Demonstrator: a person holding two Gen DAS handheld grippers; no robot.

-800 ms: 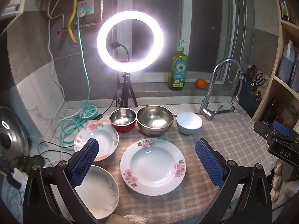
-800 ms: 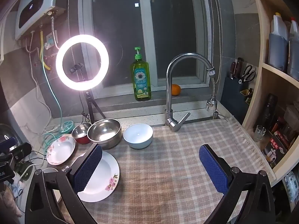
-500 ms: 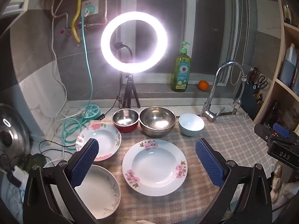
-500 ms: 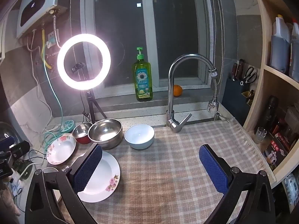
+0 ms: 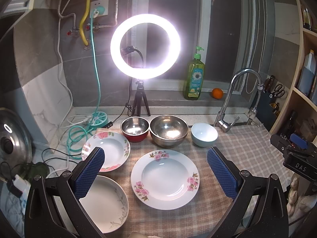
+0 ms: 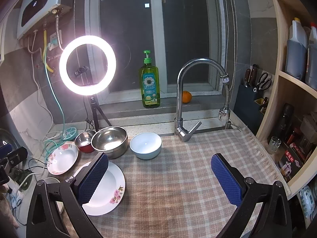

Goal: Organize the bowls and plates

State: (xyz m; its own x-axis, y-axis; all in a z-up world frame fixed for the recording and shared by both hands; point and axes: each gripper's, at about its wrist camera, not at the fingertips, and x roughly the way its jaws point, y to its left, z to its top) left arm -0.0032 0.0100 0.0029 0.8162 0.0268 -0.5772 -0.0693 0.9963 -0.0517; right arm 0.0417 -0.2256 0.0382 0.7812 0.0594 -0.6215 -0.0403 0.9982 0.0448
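A large floral plate [image 5: 165,178] lies on the checked cloth between the fingers of my open, empty left gripper [image 5: 156,170]. A smaller floral plate [image 5: 107,150] lies behind its left finger, and a plain white plate with grey leaves [image 5: 105,204] lies at front left. At the back stand a red-sided steel bowl [image 5: 135,128], a larger steel bowl [image 5: 168,130] and a pale blue bowl [image 5: 204,134]. My right gripper [image 6: 159,177] is open and empty above bare cloth; the large plate [image 6: 110,188] is by its left finger, the pale blue bowl [image 6: 146,144] beyond.
A lit ring light on a tripod [image 5: 145,46] stands behind the bowls, with cables and a power hub [image 5: 99,118] at left. A faucet [image 6: 188,99] rises at the back. A soap bottle [image 6: 149,81], an orange [image 6: 186,96] and shelves [image 6: 293,103] are also there.
Both views have shifted slightly, as if both grippers rose or tilted back a little. The dishes have not moved and both grippers stay open.
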